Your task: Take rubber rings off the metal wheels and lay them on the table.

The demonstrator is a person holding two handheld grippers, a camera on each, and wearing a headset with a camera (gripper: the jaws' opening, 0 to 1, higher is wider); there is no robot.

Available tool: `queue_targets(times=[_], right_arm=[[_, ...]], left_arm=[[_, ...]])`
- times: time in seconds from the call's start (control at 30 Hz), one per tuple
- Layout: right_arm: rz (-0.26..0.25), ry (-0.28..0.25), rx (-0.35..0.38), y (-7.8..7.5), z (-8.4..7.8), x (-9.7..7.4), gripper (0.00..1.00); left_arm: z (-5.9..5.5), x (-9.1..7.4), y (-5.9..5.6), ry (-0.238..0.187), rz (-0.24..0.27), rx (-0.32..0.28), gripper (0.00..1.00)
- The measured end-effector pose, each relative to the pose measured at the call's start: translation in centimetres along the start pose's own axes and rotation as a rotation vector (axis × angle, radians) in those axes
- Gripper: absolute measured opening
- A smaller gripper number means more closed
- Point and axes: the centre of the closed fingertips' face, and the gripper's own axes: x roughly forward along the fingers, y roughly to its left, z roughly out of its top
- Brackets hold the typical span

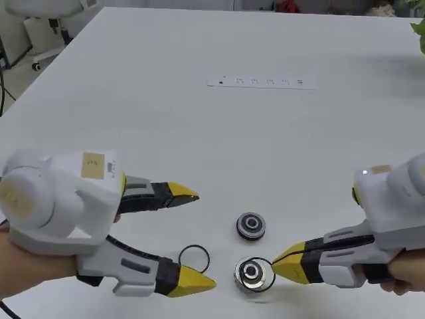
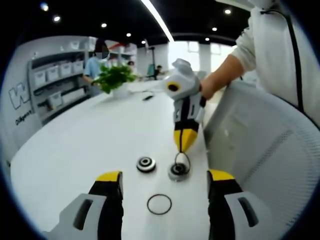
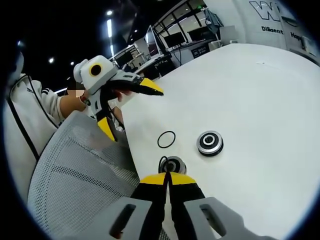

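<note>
**Operator:** Is there any writing worth reading?

**Spotter:** Very little. The wall lettering (image 2: 19,97) behind your bench shows a big "W" and, under it, a word starting "Dili"; the rest blurs out. The sticker (image 1: 93,165) on top of your left gripper (image 1: 206,240) is pale yellow, and its print is too small to read. The white strip (image 1: 262,82) far up the table (image 1: 133,119) carries a row of dark marks, which are also unreadable.

**Operator:** How do the hands sit?

**Spotter:** Your left gripper comes in from the lower left and points right across the table. Its jaws are spread wide and hold nothing. Your right gripper (image 1: 277,259) comes in from the lower right and points left. Its yellow tips are pressed together at the rim of the near wheel (image 1: 250,272).

**Operator:** And the rings?

**Spotter:** Your right tips pinch the stretched ring (image 2: 175,159). It loops from the tips down to the near wheel and is partly lifted off it. The loose ring (image 1: 193,246) lies flat on the table between your left jaws, close to the one nearer you and just left of the near wheel. The far wheel (image 1: 251,225) sits just beyond the near one, not touching it, with a black band round its rim.
</note>
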Motion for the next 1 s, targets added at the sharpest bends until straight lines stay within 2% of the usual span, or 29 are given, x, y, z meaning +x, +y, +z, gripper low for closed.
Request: queue_targets(times=[0.33, 0.77, 1.0], right_arm=[[-0.016, -0.021, 0.011, -0.2, 0.2, -1.0, 0.0], [-0.026, -0.032, -0.002, 0.5, 0.9, -2.5, 0.0], [-0.026, -0.04, -0.015, 1.0, 1.5, -2.9, 0.0]], left_arm=[[0.1, -2.0, 0.3, -0.019, 0.059, -0.018, 0.77], [-1.1, -4.2, 0.8, -0.02, 0.128, -0.052, 0.8], [-1.7, -4.7, 0.7, -0.017, 0.146, -0.067, 0.8]])
